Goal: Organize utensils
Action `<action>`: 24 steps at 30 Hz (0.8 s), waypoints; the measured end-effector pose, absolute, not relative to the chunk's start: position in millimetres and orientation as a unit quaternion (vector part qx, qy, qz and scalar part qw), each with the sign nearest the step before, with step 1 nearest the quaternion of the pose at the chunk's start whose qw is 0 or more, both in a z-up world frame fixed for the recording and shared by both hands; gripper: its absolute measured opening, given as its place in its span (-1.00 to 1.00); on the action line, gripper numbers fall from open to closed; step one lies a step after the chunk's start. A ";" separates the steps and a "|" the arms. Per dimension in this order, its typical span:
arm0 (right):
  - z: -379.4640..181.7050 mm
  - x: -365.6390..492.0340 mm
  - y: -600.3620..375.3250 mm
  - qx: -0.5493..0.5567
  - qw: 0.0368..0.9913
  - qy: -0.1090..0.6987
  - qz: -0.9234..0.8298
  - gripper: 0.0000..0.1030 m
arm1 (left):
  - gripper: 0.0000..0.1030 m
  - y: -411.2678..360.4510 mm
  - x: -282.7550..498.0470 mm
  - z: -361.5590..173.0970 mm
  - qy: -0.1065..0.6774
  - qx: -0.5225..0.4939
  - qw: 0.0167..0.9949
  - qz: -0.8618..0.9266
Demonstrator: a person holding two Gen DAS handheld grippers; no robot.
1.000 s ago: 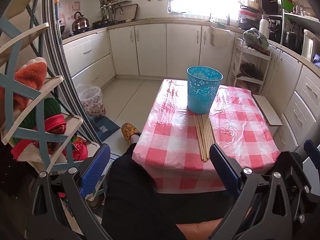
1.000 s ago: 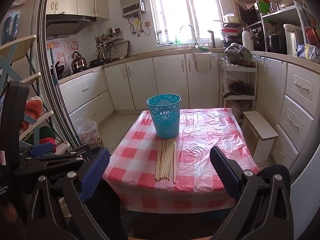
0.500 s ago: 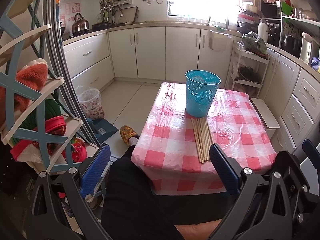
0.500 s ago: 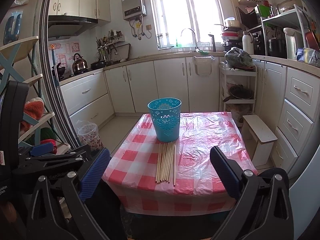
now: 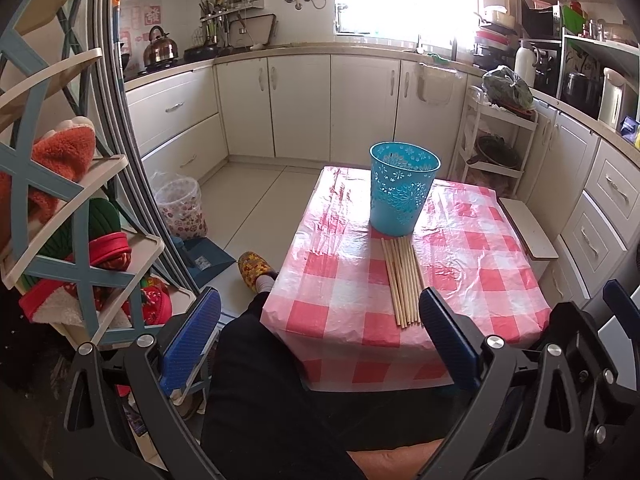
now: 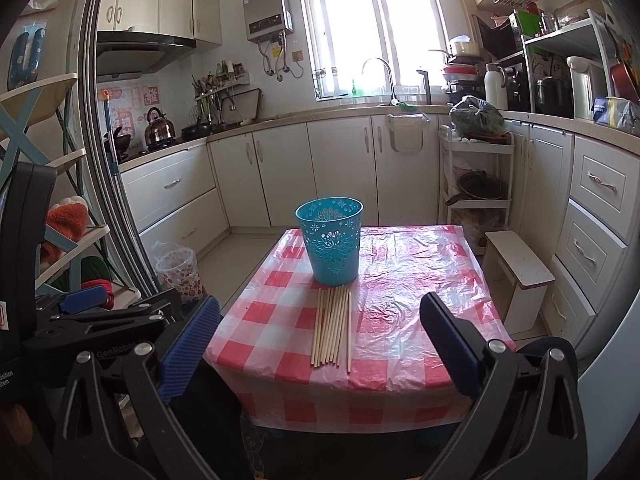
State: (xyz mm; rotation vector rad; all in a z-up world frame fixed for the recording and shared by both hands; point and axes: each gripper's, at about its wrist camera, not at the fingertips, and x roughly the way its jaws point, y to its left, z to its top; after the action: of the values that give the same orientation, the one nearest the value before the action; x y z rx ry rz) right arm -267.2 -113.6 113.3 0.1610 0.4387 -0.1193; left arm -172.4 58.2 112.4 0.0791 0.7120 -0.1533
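Observation:
Several wooden chopsticks (image 5: 402,280) (image 6: 333,326) lie side by side on a small table (image 5: 480,280) (image 6: 400,320) covered in red-and-white checked plastic. Just behind them stands an upright turquoise perforated holder (image 5: 402,188) (image 6: 331,240). My left gripper (image 5: 320,340) hangs open, low before the table's near edge, over a person's dark trouser leg. My right gripper (image 6: 320,344) is open too, nothing between its blue pads, short of the table's near edge. The left gripper's body shows at the left in the right wrist view.
A shelf rack (image 5: 80,200) with slippers stands close on the left. A lined bin (image 5: 182,210) and a dustpan (image 5: 208,258) sit on the floor left of the table. A white stool (image 6: 520,264) and a trolley (image 6: 476,176) stand to the right, cabinets all round.
Both views have risen and tilted up slightly, so the table sits a little lower in frame. Chopsticks and holder have not moved. Both grippers remain open.

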 end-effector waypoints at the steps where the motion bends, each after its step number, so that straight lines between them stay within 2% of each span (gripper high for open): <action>1: 113.3 -267.2 -113.6 0.080 0.971 0.218 -0.059 0.86 | 0.85 58.2 -172.5 112.4 0.348 0.039 0.934 -0.075; 24: 113.7 -265.9 -113.2 0.085 0.969 0.226 -0.059 0.86 | 0.85 49.2 -171.8 113.6 0.351 0.036 0.932 -0.079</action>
State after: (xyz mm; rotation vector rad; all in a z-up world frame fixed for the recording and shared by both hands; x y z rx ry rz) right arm -265.9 -113.2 113.7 0.1727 0.4566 -0.1194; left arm -171.8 49.2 113.6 0.0732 0.7179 -0.1612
